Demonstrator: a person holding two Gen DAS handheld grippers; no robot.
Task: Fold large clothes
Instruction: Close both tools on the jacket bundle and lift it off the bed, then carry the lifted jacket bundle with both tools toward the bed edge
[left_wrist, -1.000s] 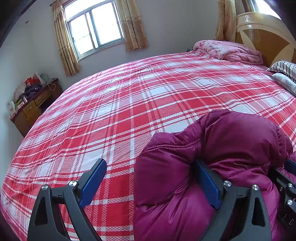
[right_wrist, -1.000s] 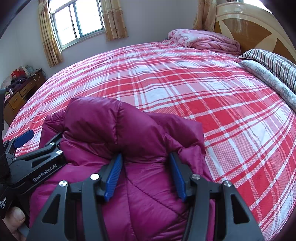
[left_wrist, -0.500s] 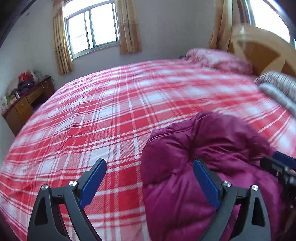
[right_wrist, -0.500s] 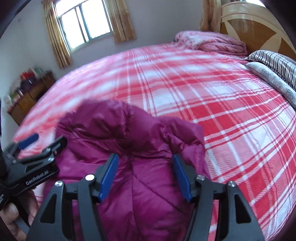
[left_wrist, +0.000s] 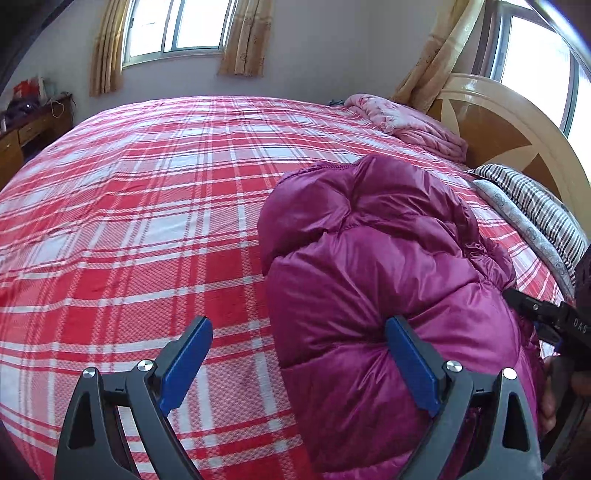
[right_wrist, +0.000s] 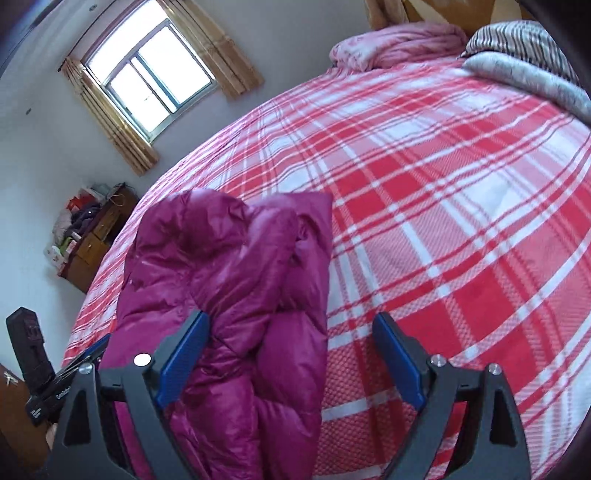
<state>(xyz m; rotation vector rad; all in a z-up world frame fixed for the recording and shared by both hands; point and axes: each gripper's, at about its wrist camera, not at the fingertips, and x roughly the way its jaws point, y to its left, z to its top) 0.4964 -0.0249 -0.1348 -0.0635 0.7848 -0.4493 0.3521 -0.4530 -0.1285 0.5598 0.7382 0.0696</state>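
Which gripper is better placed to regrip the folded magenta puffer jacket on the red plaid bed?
Right gripper: its opening jaws straddle the magenta puffer jacket's edge. Left gripper mostly straddles sheet.

Puffer jacket (left_wrist: 373, 258) ran off the bottom edge in both views, near end not visible. Right gripper (left_wrist: 546, 317) was mostly cut by the left view's right edge. Clutter on the dresser (right_wrist: 79, 229) was too small to identify. Headboard (left_wrist: 509, 140) partly hidden behind pillows (left_wrist: 535, 206).

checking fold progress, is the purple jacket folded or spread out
Folded: the purple jacket sits as a compact, doubled-over puffy bundle on the plaid bed sheet, not laid flat.
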